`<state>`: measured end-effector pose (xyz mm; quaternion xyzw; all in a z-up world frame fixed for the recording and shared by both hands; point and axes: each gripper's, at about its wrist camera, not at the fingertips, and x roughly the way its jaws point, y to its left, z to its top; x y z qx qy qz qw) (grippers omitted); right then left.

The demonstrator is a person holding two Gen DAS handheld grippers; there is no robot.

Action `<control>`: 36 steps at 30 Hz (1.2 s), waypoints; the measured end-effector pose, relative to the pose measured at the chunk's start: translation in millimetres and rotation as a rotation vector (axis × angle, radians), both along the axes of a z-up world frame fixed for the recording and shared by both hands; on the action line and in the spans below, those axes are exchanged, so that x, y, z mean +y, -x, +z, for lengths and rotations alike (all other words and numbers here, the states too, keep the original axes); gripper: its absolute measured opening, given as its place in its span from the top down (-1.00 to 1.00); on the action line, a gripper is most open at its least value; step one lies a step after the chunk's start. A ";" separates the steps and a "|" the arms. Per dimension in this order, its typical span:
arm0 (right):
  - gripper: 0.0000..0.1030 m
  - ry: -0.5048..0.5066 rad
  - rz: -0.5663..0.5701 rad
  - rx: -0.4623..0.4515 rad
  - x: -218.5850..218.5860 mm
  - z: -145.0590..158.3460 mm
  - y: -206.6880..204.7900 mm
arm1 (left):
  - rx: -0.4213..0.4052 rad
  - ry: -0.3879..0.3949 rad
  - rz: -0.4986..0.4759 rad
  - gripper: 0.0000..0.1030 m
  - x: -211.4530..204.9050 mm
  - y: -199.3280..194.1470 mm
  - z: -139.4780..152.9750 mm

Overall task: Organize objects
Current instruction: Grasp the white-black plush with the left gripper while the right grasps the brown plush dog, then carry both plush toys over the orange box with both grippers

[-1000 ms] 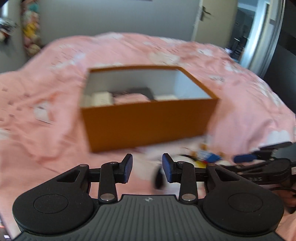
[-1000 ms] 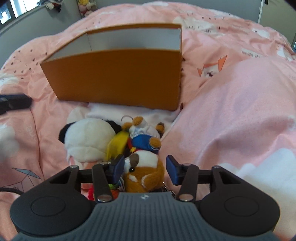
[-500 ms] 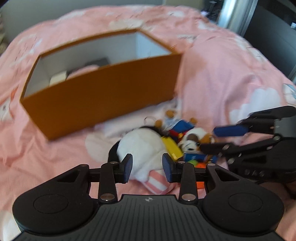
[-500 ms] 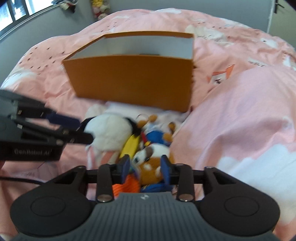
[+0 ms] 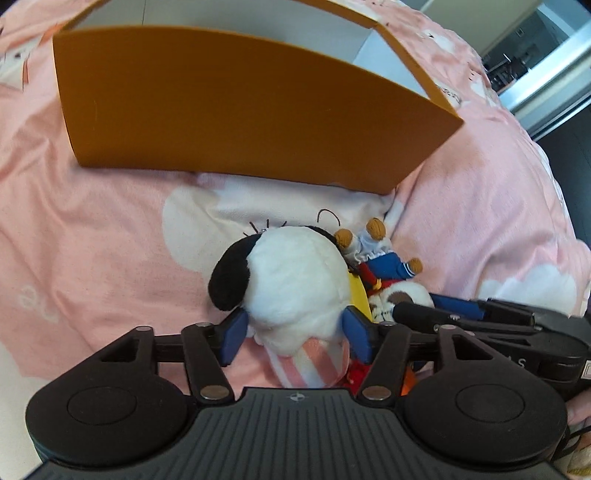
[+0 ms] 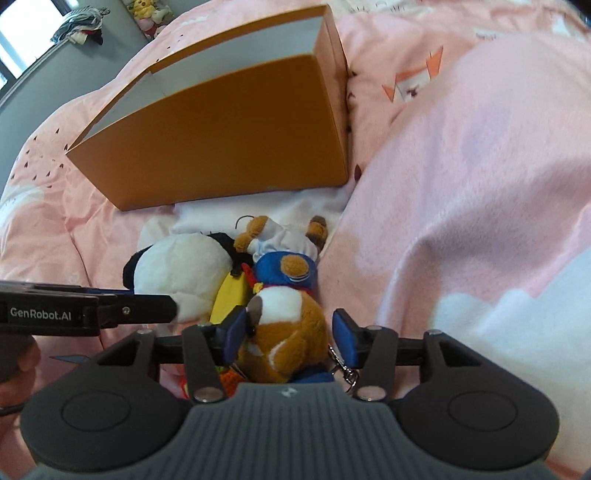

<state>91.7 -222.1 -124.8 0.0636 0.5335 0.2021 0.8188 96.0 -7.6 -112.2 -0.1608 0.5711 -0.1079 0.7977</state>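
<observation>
A white plush dog with black ears (image 5: 295, 280) lies on the pink bed in front of an orange box (image 5: 240, 107). My left gripper (image 5: 291, 334) is open, its pads on either side of the dog's lower body. A brown and white plush (image 6: 284, 332) lies beside it, with a small doll in a blue outfit (image 6: 288, 269) just beyond. My right gripper (image 6: 290, 332) is open around the brown plush. The dog (image 6: 184, 269) and the box (image 6: 221, 136) also show in the right wrist view. The left gripper's fingers (image 6: 147, 304) reach in from the left there.
A pink quilt (image 6: 461, 184) covers the bed and bulges up to the right of the toys. A yellow toy (image 6: 232, 295) and orange and red pieces (image 6: 231, 380) lie under the plush pile. Soft toys sit far off by a window (image 6: 147, 11).
Both grippers have come down and forward onto the toy pile. The left one now straddles the white dog, the right one straddles the brown plush. Both have opened wider.
</observation>
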 end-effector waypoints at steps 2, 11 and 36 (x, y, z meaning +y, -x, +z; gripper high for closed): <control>-0.09 -0.033 -0.007 0.025 -3.2 -4.7 -3.7 | 0.011 0.022 0.016 -0.49 0.4 -3.7 -5.8; -0.04 -0.105 0.006 0.079 -5.2 -19.0 -12.5 | 0.023 0.066 0.064 -0.53 2.0 -12.5 -21.0; 0.10 -0.074 -0.004 -0.201 -3.7 71.6 5.7 | -0.334 -0.077 0.023 -0.40 10.0 27.7 81.6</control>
